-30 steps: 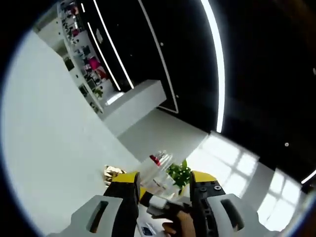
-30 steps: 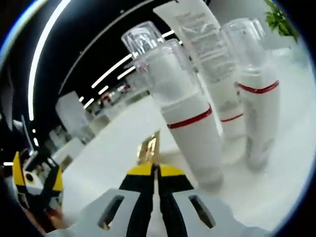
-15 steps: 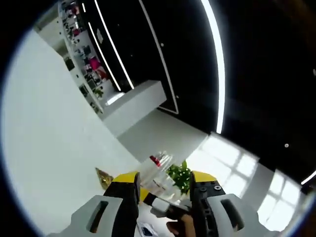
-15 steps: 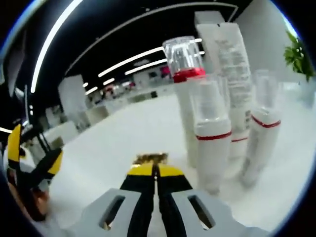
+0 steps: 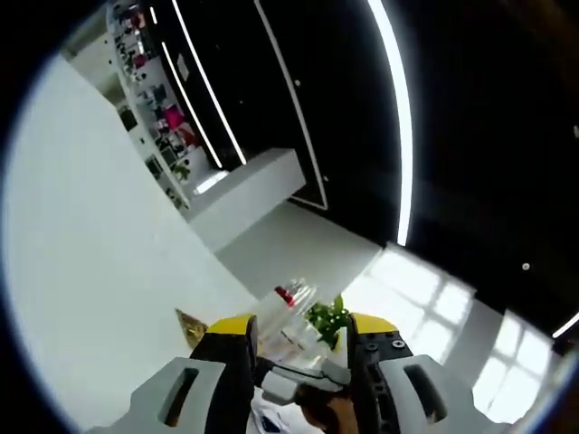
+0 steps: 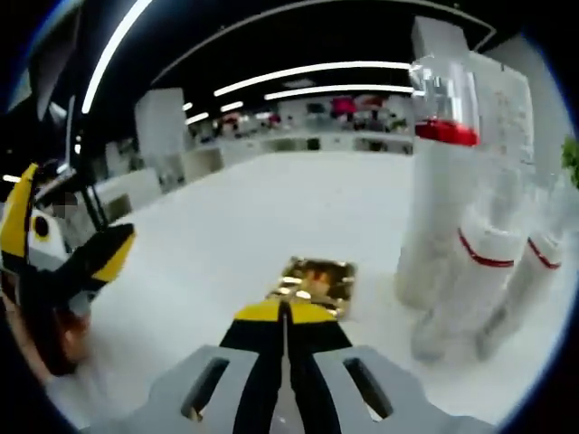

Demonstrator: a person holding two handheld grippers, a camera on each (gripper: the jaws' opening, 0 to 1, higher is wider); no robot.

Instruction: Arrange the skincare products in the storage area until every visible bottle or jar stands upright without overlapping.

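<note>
Just ahead of the clenched right gripper (image 6: 284,312) lies a gold jar (image 6: 312,284), white bottles (image 6: 452,253) upright beside it. The left gripper (image 5: 294,336) stands released.

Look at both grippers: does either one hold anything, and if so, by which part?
Nothing is held. The right gripper is shut on nothing, short of the gold packet. The left gripper stands open; the bottles between its jaws lie beyond them.

Print on the white tube (image 6: 507,108) seems there, but is too blurred to read.

Bright ceiling strips, glare, fisheye blur
</note>
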